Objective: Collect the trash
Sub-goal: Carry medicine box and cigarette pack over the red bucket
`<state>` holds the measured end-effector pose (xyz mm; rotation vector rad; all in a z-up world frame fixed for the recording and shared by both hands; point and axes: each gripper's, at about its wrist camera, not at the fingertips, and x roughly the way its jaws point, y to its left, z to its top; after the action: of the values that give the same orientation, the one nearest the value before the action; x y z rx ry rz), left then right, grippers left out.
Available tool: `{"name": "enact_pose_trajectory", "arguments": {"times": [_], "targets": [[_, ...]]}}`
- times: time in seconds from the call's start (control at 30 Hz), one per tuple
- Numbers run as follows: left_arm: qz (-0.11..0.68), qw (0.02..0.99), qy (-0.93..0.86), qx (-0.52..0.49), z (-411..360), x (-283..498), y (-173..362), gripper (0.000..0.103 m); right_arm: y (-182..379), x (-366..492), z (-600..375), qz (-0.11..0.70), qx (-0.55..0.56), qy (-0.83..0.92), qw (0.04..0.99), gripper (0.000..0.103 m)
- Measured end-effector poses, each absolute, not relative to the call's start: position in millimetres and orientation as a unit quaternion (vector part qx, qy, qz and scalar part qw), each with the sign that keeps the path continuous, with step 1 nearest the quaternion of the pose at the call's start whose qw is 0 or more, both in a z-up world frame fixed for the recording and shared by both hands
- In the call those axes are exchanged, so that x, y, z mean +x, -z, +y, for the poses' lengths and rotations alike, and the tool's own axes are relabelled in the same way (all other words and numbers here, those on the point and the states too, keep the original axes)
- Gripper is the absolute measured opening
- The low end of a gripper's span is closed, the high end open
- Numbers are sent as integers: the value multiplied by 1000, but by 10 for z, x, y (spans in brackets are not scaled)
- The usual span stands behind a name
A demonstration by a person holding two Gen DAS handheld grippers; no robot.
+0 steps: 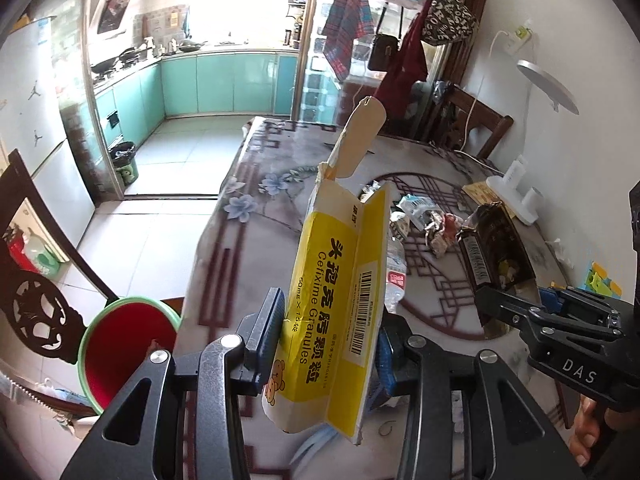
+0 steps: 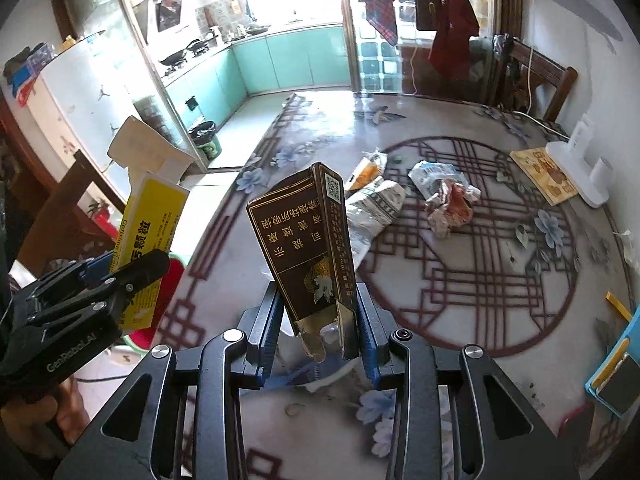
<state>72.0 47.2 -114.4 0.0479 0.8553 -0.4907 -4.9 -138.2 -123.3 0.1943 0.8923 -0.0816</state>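
Left: left gripper (image 1: 328,344) fingers clamped yellow medicine box (image 1: 340,280), upright, nearer red bin (image 1: 128,344); right gripper (image 2: 316,332) pinched brown carton (image 2: 308,252).

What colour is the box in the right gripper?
Dark brown box with gold print, seen best from the right wrist.

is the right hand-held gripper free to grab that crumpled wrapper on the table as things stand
Probably not yet: the right hand-held gripper is shut on the brown cigarette box. The path over the table to the crumpled wrapper looks open.
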Motion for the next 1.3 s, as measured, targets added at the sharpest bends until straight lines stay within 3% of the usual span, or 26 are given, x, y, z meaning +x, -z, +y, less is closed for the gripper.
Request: {"name": "enact_pose_trajectory", "arguments": {"times": [1.3], "targets": [[439,888,134,-32,1799,1309,1419,40,1347,637,-346,453,48,-29,890,34]]}}
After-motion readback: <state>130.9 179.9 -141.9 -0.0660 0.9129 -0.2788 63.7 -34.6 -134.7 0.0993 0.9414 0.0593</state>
